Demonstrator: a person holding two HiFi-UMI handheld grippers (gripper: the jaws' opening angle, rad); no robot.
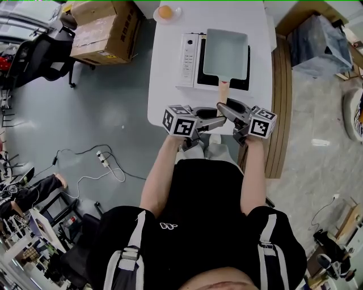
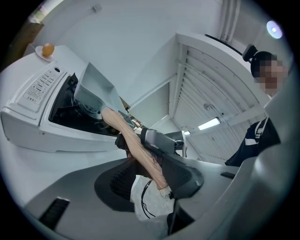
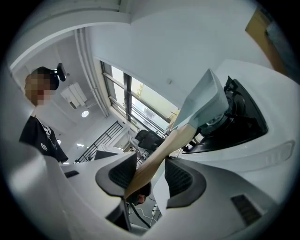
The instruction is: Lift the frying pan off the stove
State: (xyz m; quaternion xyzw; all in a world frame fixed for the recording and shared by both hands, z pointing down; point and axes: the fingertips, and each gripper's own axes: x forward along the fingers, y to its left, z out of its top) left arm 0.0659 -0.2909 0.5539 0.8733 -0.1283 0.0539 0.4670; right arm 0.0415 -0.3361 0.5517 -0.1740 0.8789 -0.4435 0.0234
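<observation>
A pale rectangular frying pan sits over the black burner of a white stove on a white table. Its wooden handle points toward me. Both grippers meet at the handle's end by the table's front edge. My left gripper comes in from the left and, in the left gripper view, its pads press on the handle near its tip. My right gripper has the handle between its jaws, against one pad with a gap at the other. The pan looks tilted above the burner.
An orange ball on a small plate stands behind the stove. Cardboard boxes and a dark chair are at the left. A wooden bench runs along the table's right side. Cables lie on the floor.
</observation>
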